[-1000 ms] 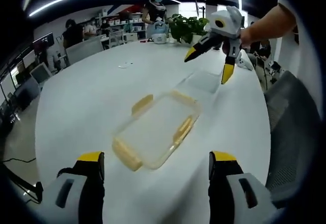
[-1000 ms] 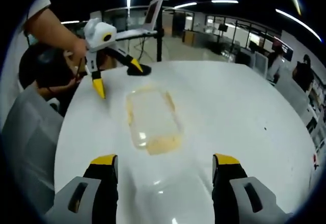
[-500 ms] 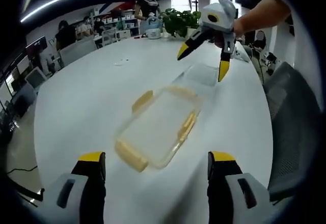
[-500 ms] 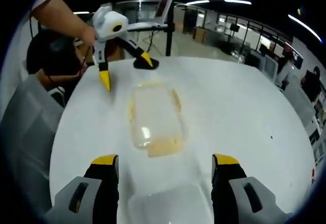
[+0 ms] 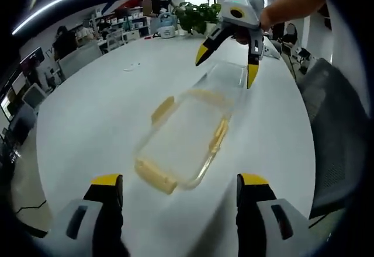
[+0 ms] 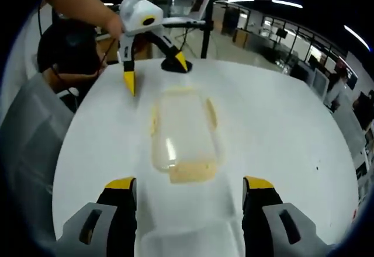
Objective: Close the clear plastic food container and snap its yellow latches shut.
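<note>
Clear container base (image 5: 231, 80) rests on the white table (image 5: 99, 99), just beyond its lid (image 5: 184, 137) (yellow latches (image 5: 220, 136) splayed outward), the two touching or nearly so. Right gripper (image 5: 229, 61) hovers over the base, jaws spread, empty; left gripper (image 6: 153, 66) likewise spread above the lid's far end. Risk: the light, slick base may skid if only one jaw catches it. Since a second ago, both grippers have closed in.
</note>
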`<state>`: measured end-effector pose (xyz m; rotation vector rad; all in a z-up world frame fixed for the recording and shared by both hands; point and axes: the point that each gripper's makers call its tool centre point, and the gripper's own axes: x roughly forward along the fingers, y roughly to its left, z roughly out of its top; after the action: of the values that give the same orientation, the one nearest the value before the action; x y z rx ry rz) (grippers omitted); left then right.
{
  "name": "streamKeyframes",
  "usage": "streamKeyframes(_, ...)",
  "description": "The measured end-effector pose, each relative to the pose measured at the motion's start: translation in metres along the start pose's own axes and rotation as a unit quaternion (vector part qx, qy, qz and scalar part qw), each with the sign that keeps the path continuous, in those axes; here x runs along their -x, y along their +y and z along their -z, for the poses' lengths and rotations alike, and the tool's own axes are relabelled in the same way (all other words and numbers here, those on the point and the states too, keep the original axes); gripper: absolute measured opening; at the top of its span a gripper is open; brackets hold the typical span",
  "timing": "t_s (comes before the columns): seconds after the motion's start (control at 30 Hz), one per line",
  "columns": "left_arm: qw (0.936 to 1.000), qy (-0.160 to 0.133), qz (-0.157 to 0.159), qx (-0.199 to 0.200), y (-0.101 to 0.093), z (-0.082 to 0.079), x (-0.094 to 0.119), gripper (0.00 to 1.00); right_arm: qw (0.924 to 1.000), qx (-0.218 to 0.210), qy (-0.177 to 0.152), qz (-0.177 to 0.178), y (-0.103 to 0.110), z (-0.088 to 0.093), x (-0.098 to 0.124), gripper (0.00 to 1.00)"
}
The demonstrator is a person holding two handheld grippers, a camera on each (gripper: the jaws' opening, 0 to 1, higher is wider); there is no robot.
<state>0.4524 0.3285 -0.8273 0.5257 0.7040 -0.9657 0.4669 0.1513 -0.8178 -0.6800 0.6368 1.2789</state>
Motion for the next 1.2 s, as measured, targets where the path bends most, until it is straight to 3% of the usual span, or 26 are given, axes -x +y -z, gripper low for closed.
streamKeyframes(0.67, 0.9977, 0.037, 0.025, -0.051, 0.014, 0.005, -0.009, 0.77, 0.9995, 0.021, 0.015, -0.017, -0.002, 0.000, -0.016, 0.72)
streamKeyframes(0.77, 0.9957, 0.049, 0.027, -0.074, 0.016, 0.007, -0.010, 0.76, 0.9995, 0.019, 0.015, -0.022, -0.001, -0.001, -0.018, 0.72)
streamKeyframes(1.2, 0.9923, 0.061, 0.043, -0.098, 0.021, 0.008, -0.016, 0.75, 0.9990, 0.027, 0.026, -0.026, -0.002, 0.003, -0.027, 0.73)
